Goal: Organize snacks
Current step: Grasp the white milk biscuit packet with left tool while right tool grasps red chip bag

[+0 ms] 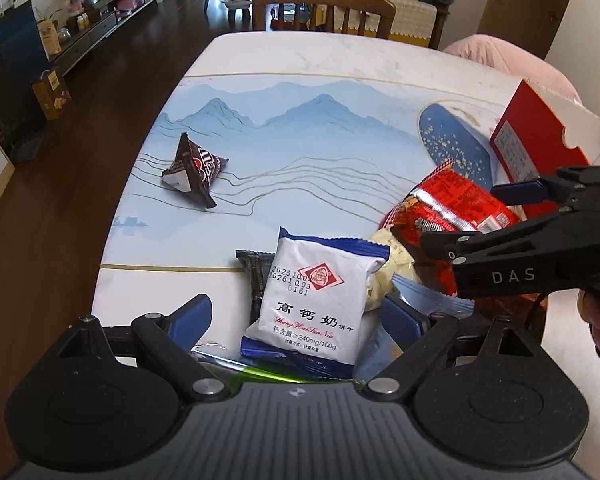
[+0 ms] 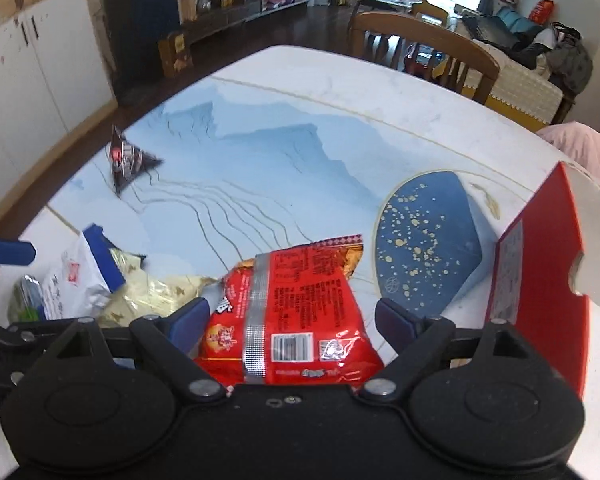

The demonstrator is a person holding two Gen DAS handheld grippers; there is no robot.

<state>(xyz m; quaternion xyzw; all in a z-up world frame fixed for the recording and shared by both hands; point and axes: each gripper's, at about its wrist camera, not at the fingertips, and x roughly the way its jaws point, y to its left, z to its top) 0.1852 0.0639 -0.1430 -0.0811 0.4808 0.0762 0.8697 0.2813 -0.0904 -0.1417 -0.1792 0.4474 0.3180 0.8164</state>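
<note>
Marble table (image 1: 320, 60) with blue mat (image 1: 300, 148), wooden chair (image 1: 324, 12) beyond; left gripper (image 1: 300, 312) spread around white packet (image 1: 320, 300), right gripper (image 2: 296, 320) spread around red bag (image 2: 300, 312).

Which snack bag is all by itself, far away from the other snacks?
The dark triangle bag. It sits alone on the blue mat, while the white bag, red bag and the others lie piled together near the grippers.

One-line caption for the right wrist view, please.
Open right gripper straddles a red snack bag on the table, red box alongside.
</note>
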